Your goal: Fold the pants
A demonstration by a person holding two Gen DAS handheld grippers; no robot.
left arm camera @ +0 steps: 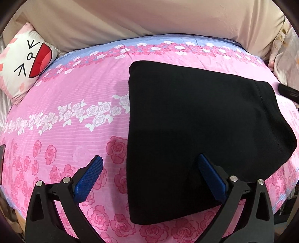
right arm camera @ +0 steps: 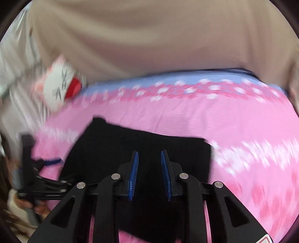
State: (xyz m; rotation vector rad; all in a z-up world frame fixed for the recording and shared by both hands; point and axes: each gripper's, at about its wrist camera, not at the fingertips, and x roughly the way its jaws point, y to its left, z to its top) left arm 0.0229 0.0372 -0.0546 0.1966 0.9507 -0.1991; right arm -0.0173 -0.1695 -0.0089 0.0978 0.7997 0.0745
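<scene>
The black pants (left arm camera: 196, 130) lie folded into a compact rectangle on the pink rose-print bedspread (left arm camera: 74, 104). My left gripper (left arm camera: 149, 164) is wide open and empty above the pants' near left edge. In the right wrist view, which is blurred, my right gripper (right arm camera: 149, 158) hovers over the pants (right arm camera: 140, 142) with its blue pads a small gap apart and nothing between them. The left gripper (right arm camera: 46, 168) shows at the left of that view. A dark part of the right gripper (left arm camera: 287, 92) shows at the right edge of the left wrist view.
A white cartoon-face pillow (left arm camera: 24, 61) lies at the bed's far left corner; it also shows in the right wrist view (right arm camera: 59, 86). A beige headboard or wall (left arm camera: 149, 16) rises behind the bed. Patterned fabric (left arm camera: 284, 56) hangs at the right.
</scene>
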